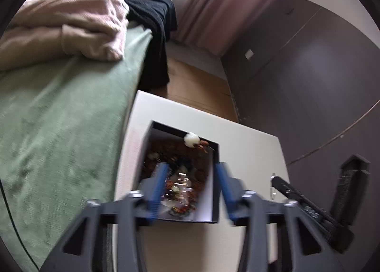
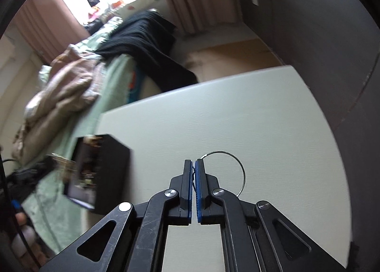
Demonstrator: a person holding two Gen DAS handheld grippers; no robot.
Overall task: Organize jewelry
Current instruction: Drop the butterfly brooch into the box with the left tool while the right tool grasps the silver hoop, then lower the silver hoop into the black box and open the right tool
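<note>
The right gripper [image 2: 193, 165] pinches a thin wire hoop [image 2: 234, 167] above the white table [image 2: 237, 115]. The left gripper [image 1: 191, 172], jaws spread, straddles the black box [image 1: 215, 198] of jewelry. The hoop should travel slowly, gripped firmly, to the box.

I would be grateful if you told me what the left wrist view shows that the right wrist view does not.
Only the left wrist view shows the open left gripper above the jewelry heaped in the black box, and a white pom-pom on its rim.

Only the right wrist view shows the right gripper shut on a thin metal wire ring.

Both show the black cardboard box, white table and green bedspread.
</note>
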